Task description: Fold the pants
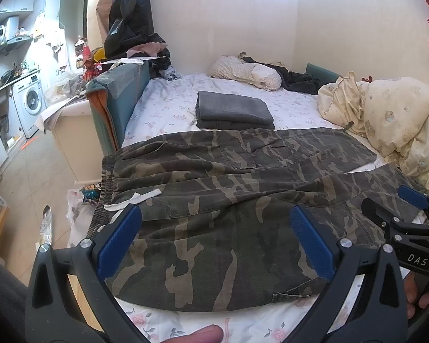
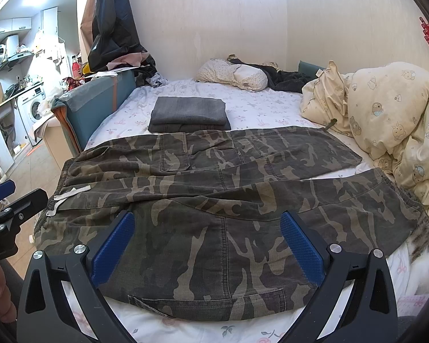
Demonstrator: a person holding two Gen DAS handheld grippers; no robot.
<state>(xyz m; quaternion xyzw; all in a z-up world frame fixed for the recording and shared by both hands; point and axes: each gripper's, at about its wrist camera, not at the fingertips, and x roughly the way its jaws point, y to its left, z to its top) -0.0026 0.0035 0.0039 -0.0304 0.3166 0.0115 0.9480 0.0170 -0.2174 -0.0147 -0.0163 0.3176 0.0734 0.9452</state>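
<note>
Camouflage pants (image 1: 220,188) lie spread flat across the bed, waistband with a white drawstring (image 1: 134,200) at the left, two legs running right; they also fill the right wrist view (image 2: 214,188). My left gripper (image 1: 214,228) is open and empty, above the near leg close to the waistband. My right gripper (image 2: 207,234) is open and empty, above the near leg further right. The right gripper also shows at the right edge of the left wrist view (image 1: 409,211), and the left gripper shows at the left edge of the right wrist view (image 2: 11,200).
Folded grey pants (image 1: 231,111) lie behind the camouflage pants on the floral sheet (image 1: 163,114). A cream duvet (image 2: 391,120) is bunched at the right. A pillow (image 2: 231,74) and dark clothes lie by the wall. A cat (image 2: 423,254) lies at the bed's right edge. The floor and a washing machine (image 1: 31,103) are to the left.
</note>
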